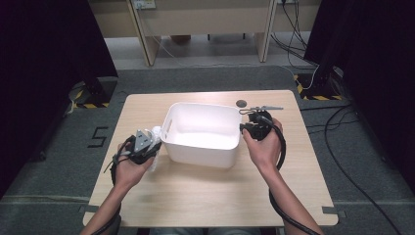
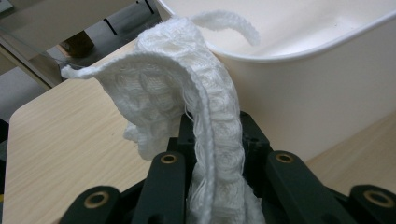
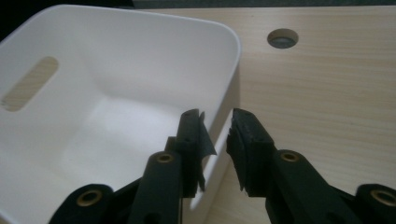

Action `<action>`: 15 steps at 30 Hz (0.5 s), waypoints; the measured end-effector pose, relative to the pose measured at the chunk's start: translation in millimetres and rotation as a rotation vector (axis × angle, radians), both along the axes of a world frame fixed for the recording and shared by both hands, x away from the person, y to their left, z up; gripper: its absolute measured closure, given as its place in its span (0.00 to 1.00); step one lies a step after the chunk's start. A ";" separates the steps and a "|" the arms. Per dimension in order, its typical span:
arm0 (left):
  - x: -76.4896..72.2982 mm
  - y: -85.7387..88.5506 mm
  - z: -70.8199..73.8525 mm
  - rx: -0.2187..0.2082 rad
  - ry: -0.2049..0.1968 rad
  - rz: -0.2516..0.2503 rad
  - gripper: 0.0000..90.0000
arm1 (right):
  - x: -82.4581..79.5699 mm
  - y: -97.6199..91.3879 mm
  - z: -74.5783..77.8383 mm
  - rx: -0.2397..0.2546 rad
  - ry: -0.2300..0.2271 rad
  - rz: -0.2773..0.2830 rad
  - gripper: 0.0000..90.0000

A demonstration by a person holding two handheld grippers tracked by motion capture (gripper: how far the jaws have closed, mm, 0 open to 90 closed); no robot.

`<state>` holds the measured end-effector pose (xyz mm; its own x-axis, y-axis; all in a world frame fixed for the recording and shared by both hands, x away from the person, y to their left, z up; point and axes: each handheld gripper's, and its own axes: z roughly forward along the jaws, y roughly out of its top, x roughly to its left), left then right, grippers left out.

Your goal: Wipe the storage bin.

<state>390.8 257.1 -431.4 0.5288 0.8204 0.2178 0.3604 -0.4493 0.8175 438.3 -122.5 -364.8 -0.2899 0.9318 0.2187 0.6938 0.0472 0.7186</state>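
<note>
Your left gripper [image 1: 147, 142] sits at the left middle of the high view, right against the left wall of the white plastic bin [image 1: 183, 147], and its jaws are clamped on a white knitted cloth [image 1: 156, 133]. In the left gripper view that cloth [image 2: 187, 107] rises out from between the black jaws in the lower centre, arches up through the middle of the frame, and throws one thin strip over the bin's rim [image 2: 322, 46] at the upper right. A flat flap of it points out to the left over the wooden table [image 2: 60, 154]. The bin wall stands just beside the jaws on the right of that frame.

Your right gripper [image 1: 250, 123] is at the right middle of the high view, at the bin's right edge. Look along it: in the right gripper view the jaws [image 3: 217, 135] stand apart at lower centre, straddling the corner of the bin's rim [image 3: 229, 42], one jaw inside the wall, one outside. The pads are not pressing on it; a gap shows on each side.

The bin [image 3: 116, 70] takes the left half of that frame, with a slot handle [image 3: 30, 84] at the left edge. A round cable hole [image 3: 282, 38] lies in the table at the upper right.
</note>
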 end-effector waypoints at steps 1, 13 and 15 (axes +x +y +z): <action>-3.9 0.2 0.2 -0.005 -0.007 0.000 0.84 | -2.8 -1.0 1.9 0.009 -0.012 0.002 0.80; -20.7 -8.6 1.0 -0.018 -0.018 -0.039 0.84 | -6.0 14.5 -8.1 -0.095 0.024 0.031 0.86; -16.6 -11.7 0.7 -0.016 -0.013 -0.041 0.84 | -0.1 15.6 -8.3 -0.102 0.021 0.024 0.86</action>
<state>374.2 245.4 -430.8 0.5589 0.8019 0.2113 0.3318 -0.4498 0.8292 438.3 -106.9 -373.1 -0.3085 0.9424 0.1291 0.7065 0.1361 0.6945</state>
